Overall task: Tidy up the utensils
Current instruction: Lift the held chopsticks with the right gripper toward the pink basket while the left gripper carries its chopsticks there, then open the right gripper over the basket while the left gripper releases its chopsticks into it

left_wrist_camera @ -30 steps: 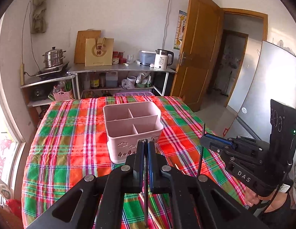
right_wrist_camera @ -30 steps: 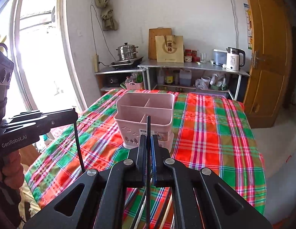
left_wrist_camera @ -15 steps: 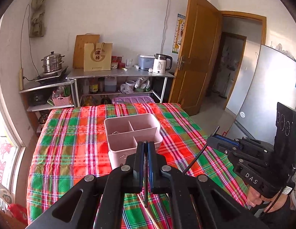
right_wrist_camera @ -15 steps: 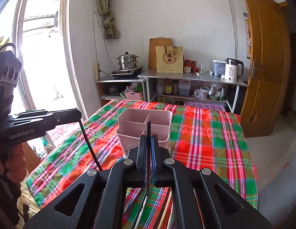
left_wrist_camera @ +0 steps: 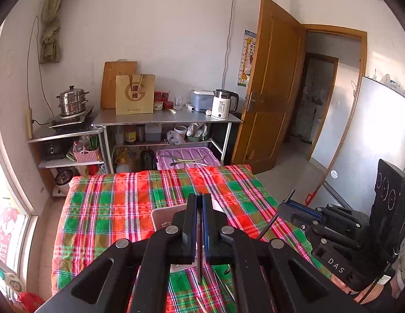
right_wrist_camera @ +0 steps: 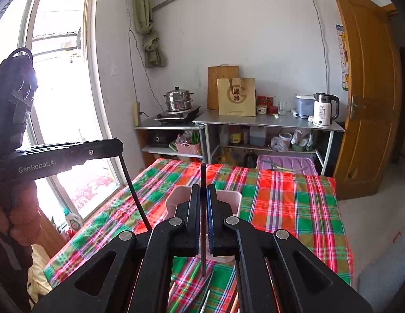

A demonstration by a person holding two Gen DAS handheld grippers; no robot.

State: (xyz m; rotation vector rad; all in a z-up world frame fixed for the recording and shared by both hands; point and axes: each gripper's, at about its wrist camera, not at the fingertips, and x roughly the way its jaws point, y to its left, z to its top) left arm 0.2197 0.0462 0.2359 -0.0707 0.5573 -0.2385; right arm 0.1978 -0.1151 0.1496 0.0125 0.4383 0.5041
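A black chopstick (left_wrist_camera: 199,255) is clamped in the left gripper (left_wrist_camera: 199,210), another black chopstick (right_wrist_camera: 203,224) in the right gripper (right_wrist_camera: 203,198). Beyond and below both stands the pink utensil holder (right_wrist_camera: 236,199) on the plaid tablecloth (right_wrist_camera: 280,198); loose utensils (right_wrist_camera: 207,289) lie beneath.
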